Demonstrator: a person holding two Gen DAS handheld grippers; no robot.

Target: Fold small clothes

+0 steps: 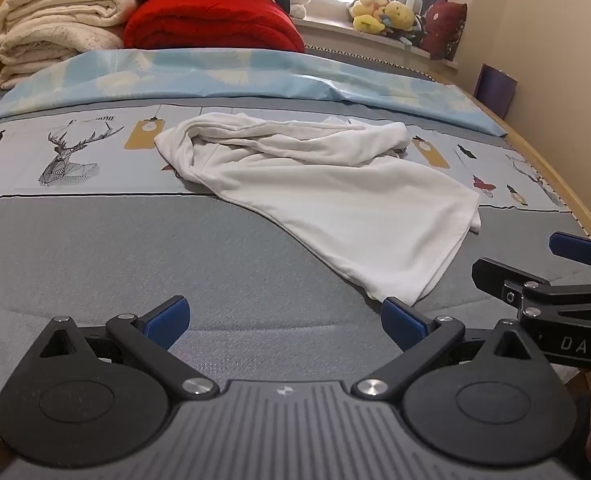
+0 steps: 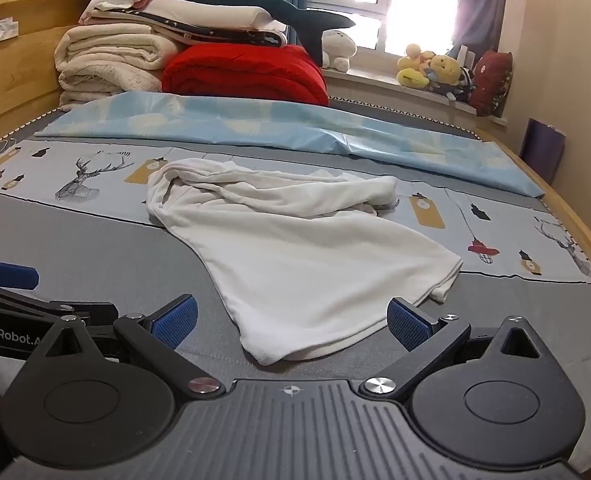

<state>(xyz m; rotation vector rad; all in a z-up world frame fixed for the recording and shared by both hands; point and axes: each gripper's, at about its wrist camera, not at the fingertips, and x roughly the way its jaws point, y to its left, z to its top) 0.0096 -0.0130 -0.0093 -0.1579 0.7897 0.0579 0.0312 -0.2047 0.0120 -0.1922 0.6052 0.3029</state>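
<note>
My left gripper (image 1: 285, 322) has its fingers (image 1: 167, 320) spread wide with nothing between them, over bare grey bed (image 1: 95, 248). My right gripper (image 2: 291, 320) is spread just as wide, its fingers (image 2: 175, 320) either side of the near hem of one crumpled white garment (image 2: 295, 252), not pressing it. Nothing blocks the way to the garment. Beyond it lie a light-blue folded sheet (image 2: 255, 120), two blanket piles, cream (image 2: 107, 64) and red (image 2: 243, 72), and plush toys (image 2: 435, 70) on the windowsill.

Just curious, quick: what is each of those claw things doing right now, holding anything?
Left gripper: open, holding nothing.
Right gripper: open, holding nothing; the white cloth lies just ahead.
</note>
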